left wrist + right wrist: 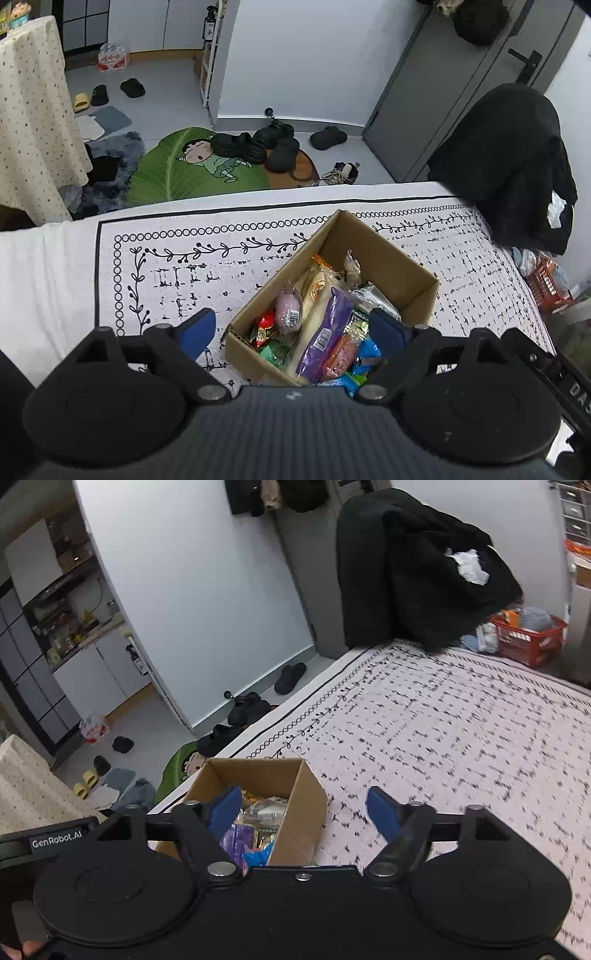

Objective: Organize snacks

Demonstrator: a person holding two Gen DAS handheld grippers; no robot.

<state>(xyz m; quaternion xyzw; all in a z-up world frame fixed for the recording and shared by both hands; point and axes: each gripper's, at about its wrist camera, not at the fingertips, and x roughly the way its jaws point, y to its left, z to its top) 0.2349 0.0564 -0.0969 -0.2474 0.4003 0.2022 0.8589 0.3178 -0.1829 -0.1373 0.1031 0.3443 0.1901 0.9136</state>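
Hovering: left claw (291, 328) released | right claw (303, 812) released ("GenRobot.AI") | snack box (391, 243)

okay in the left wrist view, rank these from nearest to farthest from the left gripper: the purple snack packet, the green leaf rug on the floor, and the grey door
1. Purple snack packet, in the cardboard box, right between the left gripper fingers.
2. Green leaf rug, on the floor beyond the table, left.
3. Grey door, far back, right.

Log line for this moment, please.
left tongs: open, empty, over cardboard box | right tongs: open, empty | snacks: in box
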